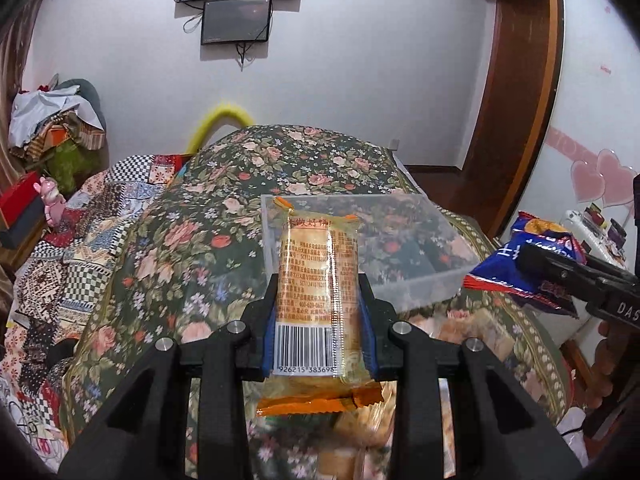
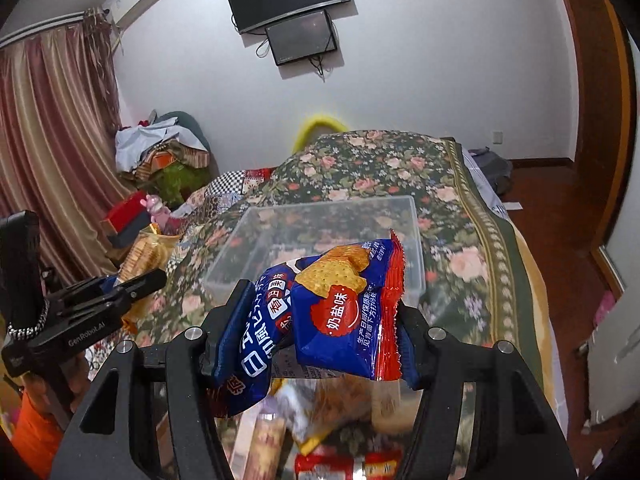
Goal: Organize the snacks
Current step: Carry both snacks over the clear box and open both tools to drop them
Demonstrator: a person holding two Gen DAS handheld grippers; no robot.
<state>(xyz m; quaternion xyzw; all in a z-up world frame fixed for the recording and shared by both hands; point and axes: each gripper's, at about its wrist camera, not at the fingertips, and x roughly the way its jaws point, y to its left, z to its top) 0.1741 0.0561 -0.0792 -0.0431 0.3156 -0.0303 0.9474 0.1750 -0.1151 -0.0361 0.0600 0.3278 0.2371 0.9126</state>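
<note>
My left gripper [image 1: 320,308] is shut on an orange cracker pack [image 1: 316,280] with a barcode, held above the floral bedspread just short of a clear plastic box [image 1: 400,248]. My right gripper [image 2: 316,328] is shut on blue cracker packets [image 2: 332,312], held in front of the same clear box [image 2: 336,240]. The box looks empty. In the left wrist view the right gripper [image 1: 580,280] with its blue packets [image 1: 532,256] hangs to the right of the box. In the right wrist view the left gripper [image 2: 120,284] with its orange pack [image 2: 144,256] is at the left.
More snack packs [image 2: 332,420] lie blurred under the right gripper, near the bed's front. The floral bedspread [image 1: 200,240] covers a mound behind the box. A red box [image 2: 128,212] and a clothes pile [image 2: 160,148] sit at the left; wooden floor [image 2: 560,208] at the right.
</note>
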